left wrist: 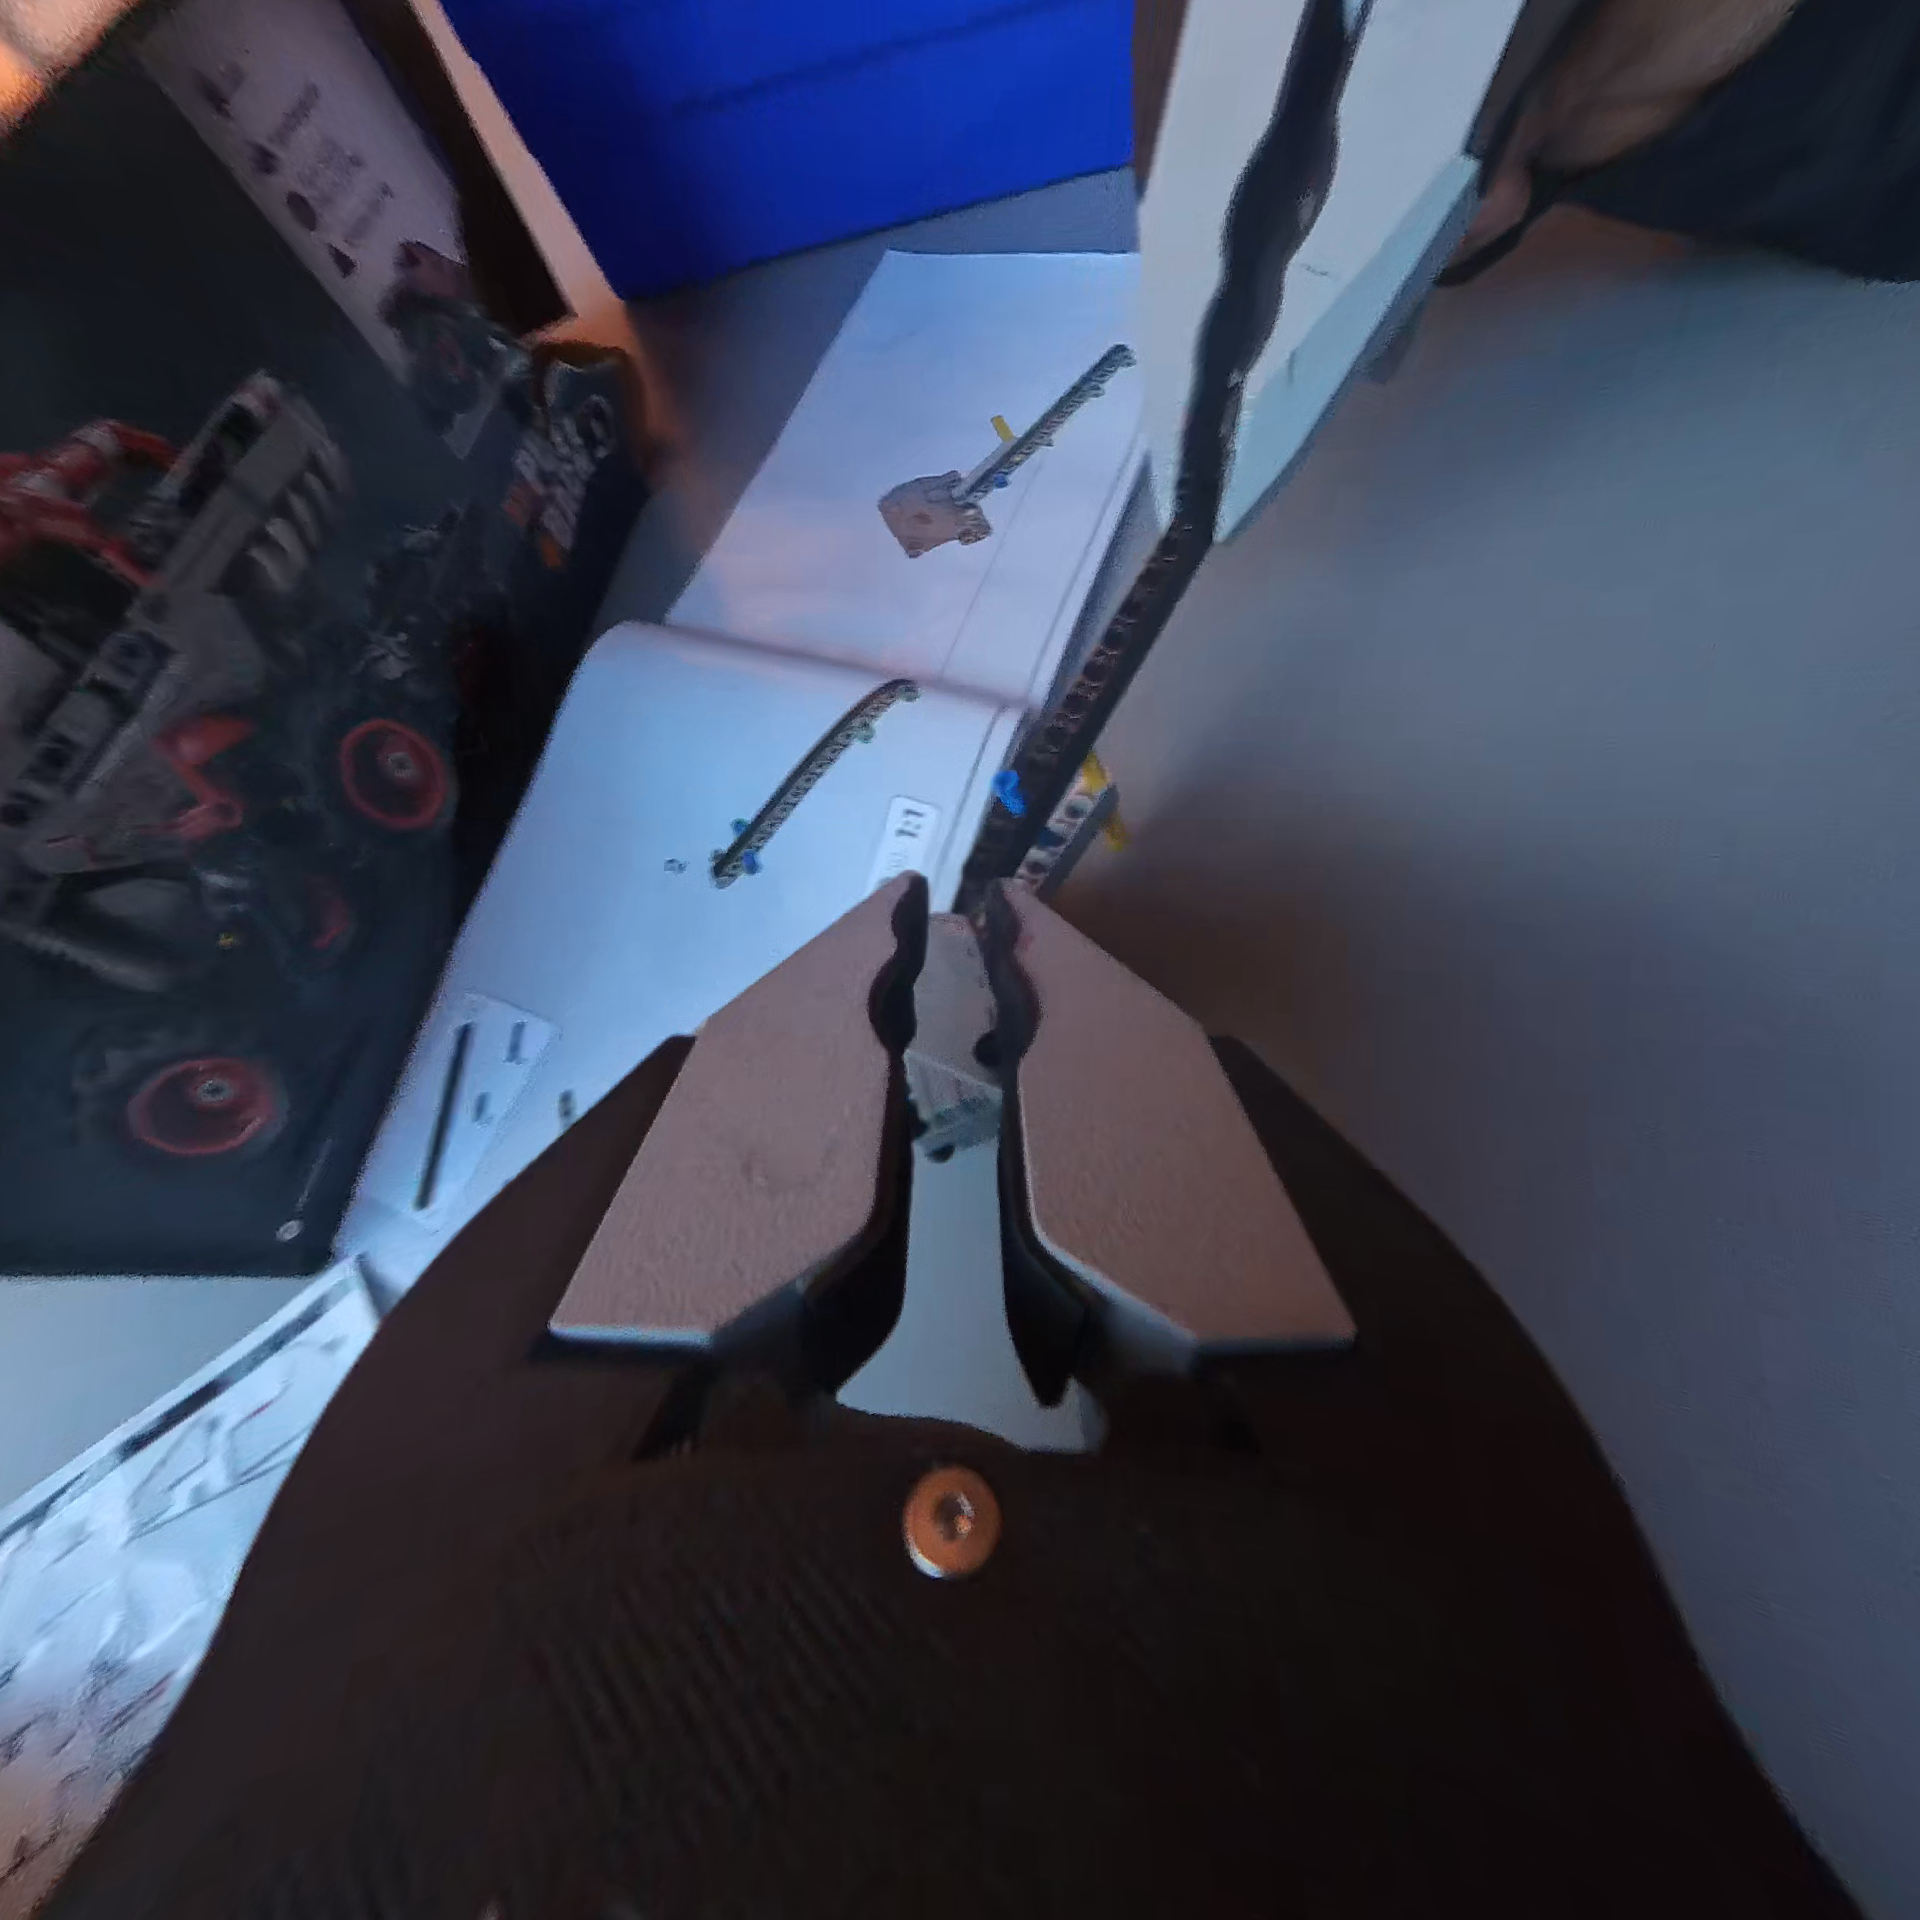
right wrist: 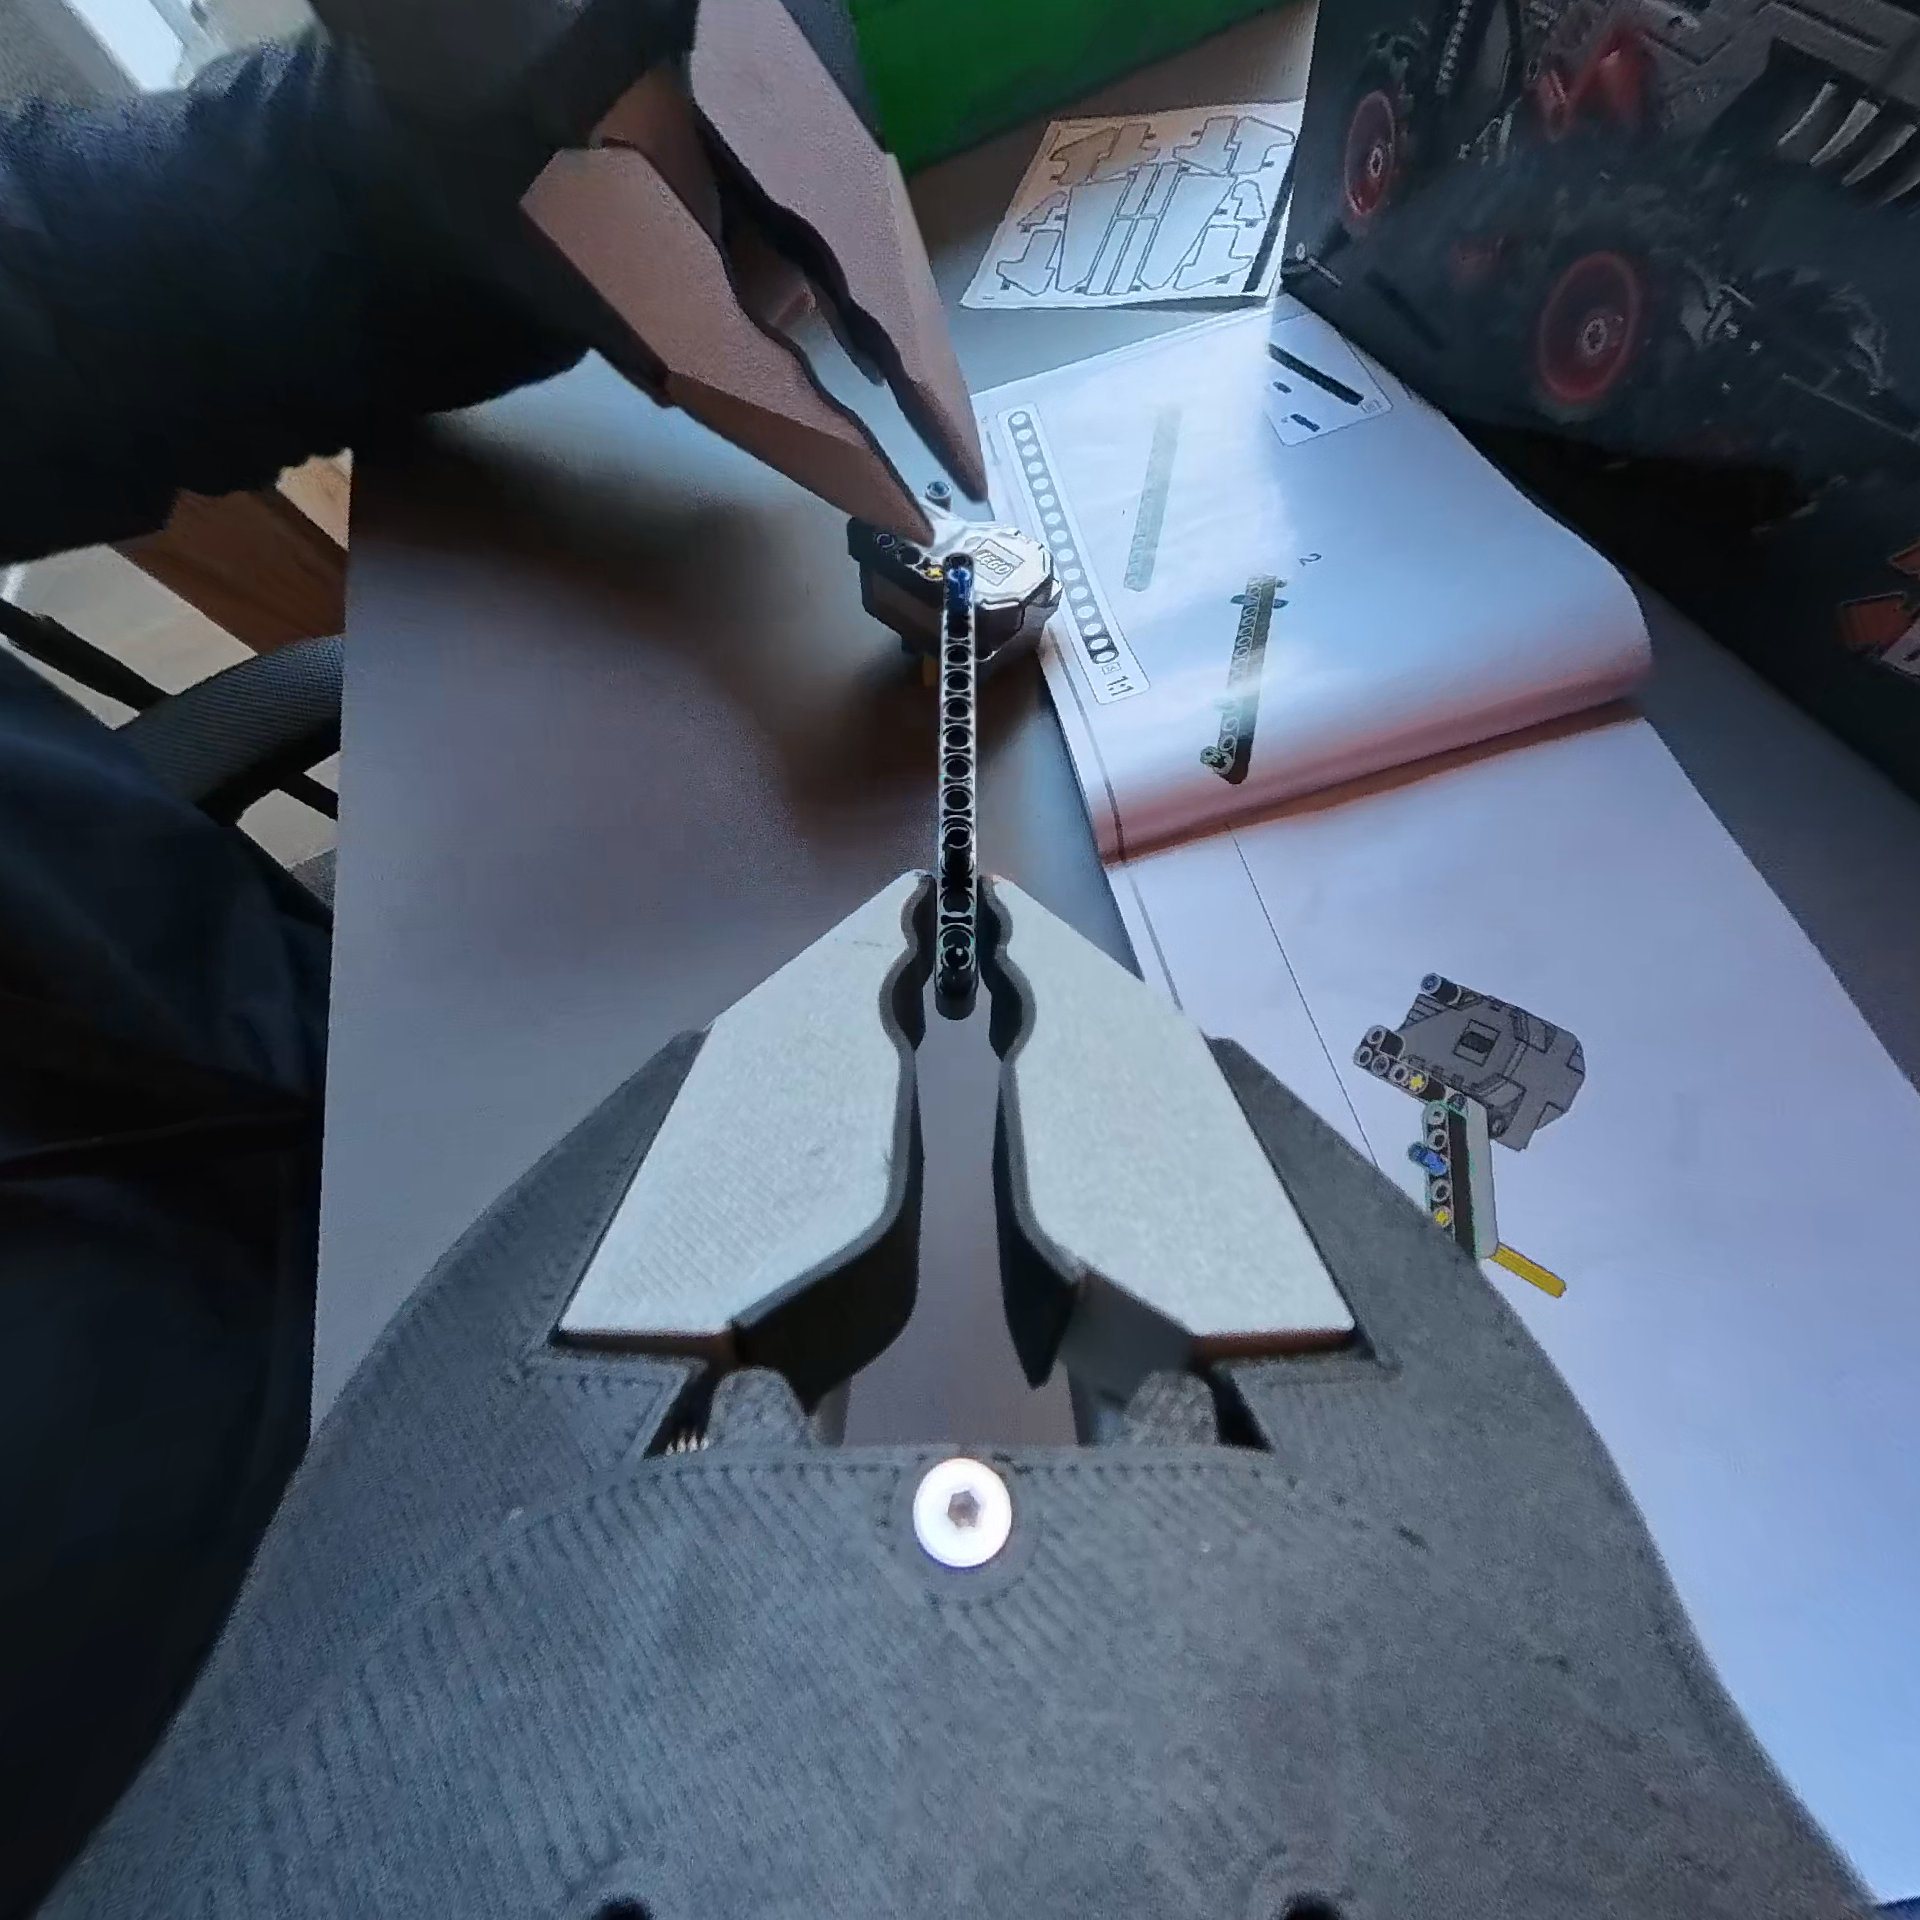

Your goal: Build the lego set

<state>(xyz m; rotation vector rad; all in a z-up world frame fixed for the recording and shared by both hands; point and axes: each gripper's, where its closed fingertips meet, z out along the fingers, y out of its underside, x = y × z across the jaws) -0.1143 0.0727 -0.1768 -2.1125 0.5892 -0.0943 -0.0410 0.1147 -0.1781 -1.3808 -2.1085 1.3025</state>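
Note:
My left gripper (left wrist: 951, 894) is shut on a grey Lego motor block (left wrist: 954, 1096) and holds it at the table. In the right wrist view the motor block (right wrist: 1003, 582) shows under the left gripper (right wrist: 951, 509). A long black holed beam (right wrist: 956, 748) runs from the motor to my right gripper (right wrist: 956, 883), which is shut on the beam's near end. A blue pin (right wrist: 958, 571) sits where the beam meets the motor. In the left wrist view the beam (left wrist: 1101, 665) leads up to the right gripper (left wrist: 1195, 525), with the blue pin (left wrist: 1006, 790) and a yellow axle (left wrist: 1103, 805) near the motor.
An open instruction booklet (right wrist: 1351, 623) lies right of the beam, also in the left wrist view (left wrist: 727, 810). The dark set box (right wrist: 1610, 208) stands behind it. A sticker sheet (right wrist: 1143, 208), a green box (right wrist: 987, 73) and a blue box (left wrist: 831, 125) lie farther off. A chair (right wrist: 239, 707) stands past the table edge. Some 9 cm of space lies between my two pairs of fingers.

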